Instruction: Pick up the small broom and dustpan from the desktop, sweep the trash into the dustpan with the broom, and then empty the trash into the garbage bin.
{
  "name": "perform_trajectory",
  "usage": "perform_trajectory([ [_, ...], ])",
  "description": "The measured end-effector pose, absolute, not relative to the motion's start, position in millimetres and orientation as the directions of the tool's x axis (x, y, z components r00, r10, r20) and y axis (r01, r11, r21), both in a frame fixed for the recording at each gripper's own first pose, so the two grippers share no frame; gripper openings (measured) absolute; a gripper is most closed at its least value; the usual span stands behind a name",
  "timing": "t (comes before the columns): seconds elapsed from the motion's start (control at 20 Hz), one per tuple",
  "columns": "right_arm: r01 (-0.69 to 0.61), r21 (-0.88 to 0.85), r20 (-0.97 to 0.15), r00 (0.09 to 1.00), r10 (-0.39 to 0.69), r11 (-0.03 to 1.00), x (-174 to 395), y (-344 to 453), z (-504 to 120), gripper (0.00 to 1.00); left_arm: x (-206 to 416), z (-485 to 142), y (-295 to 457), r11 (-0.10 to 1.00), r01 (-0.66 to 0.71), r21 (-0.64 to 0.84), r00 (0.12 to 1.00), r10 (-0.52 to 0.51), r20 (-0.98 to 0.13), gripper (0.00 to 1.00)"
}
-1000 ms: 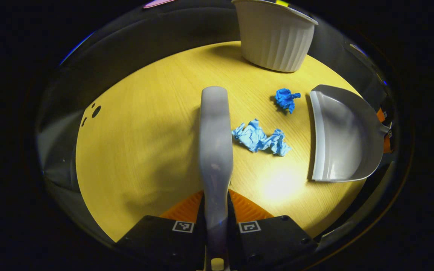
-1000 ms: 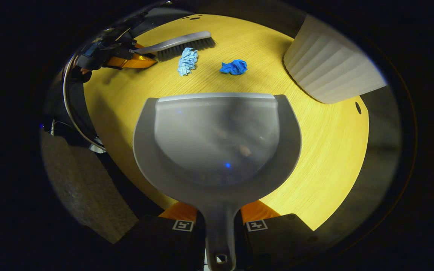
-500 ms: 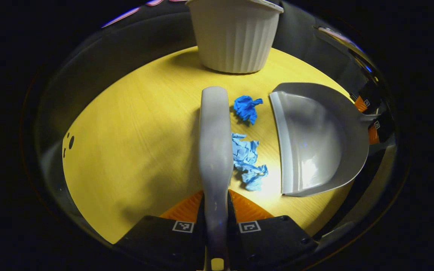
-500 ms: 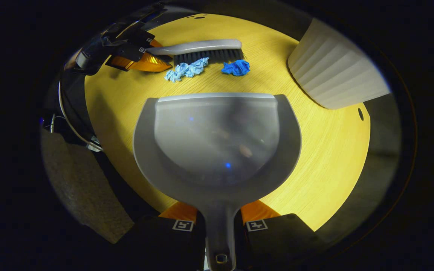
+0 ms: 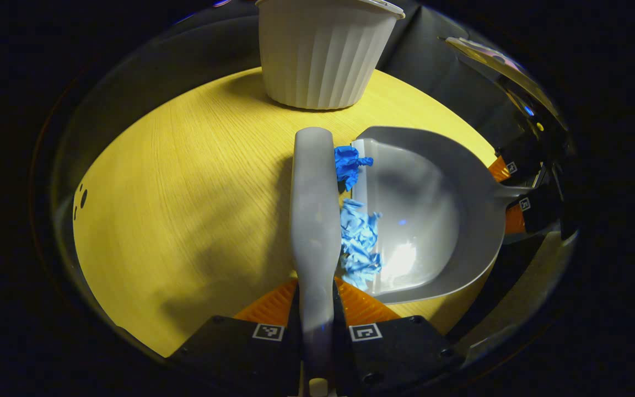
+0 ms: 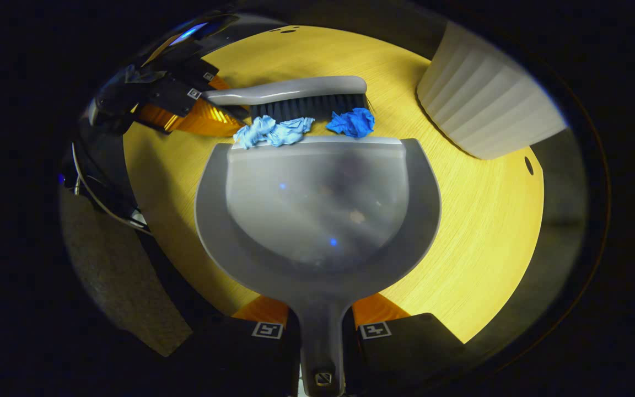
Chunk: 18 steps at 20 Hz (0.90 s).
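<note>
My left gripper (image 5: 316,320) is shut on the grey broom (image 5: 313,220), whose handle runs up the middle of the left gripper view. In the right gripper view the broom (image 6: 295,96) has black bristles and lies along the dustpan's front lip. My right gripper (image 6: 320,325) is shut on the handle of the grey dustpan (image 6: 317,220), which rests flat on the yellow table. A light blue paper wad (image 6: 273,132) lies on the lip. A dark blue wad (image 6: 352,122) touches the lip's edge. In the left gripper view the dustpan (image 5: 433,215) sits right of the broom with both wads (image 5: 359,242) (image 5: 348,165) between them.
A white ribbed garbage bin (image 5: 323,55) stands at the table's far side, just beyond the broom's tip; it is at the upper right in the right gripper view (image 6: 483,105). The wooden table (image 5: 185,209) has small holes near its left edge.
The broom has swept right toward the dustpan, pushing both blue wads against its lip; the light wad now rides onto the lip. The dustpan has stayed put.
</note>
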State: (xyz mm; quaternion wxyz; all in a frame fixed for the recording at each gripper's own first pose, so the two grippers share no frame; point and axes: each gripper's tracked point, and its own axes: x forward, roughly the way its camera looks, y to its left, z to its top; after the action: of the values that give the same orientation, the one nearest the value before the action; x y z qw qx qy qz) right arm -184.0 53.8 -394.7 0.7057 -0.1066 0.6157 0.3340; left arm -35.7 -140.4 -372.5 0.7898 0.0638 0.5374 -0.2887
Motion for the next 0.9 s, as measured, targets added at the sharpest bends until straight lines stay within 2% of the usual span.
perform_trajectory([
  [0.1, -0.594, 0.263, -0.936, 0.033, 0.35, 0.76, -185.5, 55.0, -397.0, 0.35, -35.6, -369.2, -144.4, 0.829, 0.52, -0.207, 0.262, -0.385, -0.885, 0.28],
  [0.25, -0.605, 0.259, -0.929, 0.056, 0.365, 0.753, -187.1, 53.4, -403.8, 0.35, -39.2, -358.7, -147.2, 0.815, 0.514, -0.267, 0.241, -0.436, -0.867, 0.29],
  [0.55, -0.616, 0.25, -0.918, 0.096, 0.386, 0.747, -195.9, 50.6, -402.8, 0.35, -30.1, -349.4, -139.9, 0.758, 0.58, -0.298, 0.203, -0.489, -0.848, 0.28],
  [0.75, -0.569, 0.26, -0.906, 0.137, 0.401, 0.78, -195.6, 47.0, -400.8, 0.35, -19.3, -333.4, -140.5, 0.773, 0.563, -0.294, 0.255, -0.5, -0.828, 0.28],
  [0.9, -0.535, 0.252, -0.903, 0.169, 0.395, 0.806, -196.7, 45.4, -396.3, 0.35, -4.3, -332.4, -130.4, 0.813, 0.523, -0.256, 0.326, -0.468, -0.822, 0.28],
])
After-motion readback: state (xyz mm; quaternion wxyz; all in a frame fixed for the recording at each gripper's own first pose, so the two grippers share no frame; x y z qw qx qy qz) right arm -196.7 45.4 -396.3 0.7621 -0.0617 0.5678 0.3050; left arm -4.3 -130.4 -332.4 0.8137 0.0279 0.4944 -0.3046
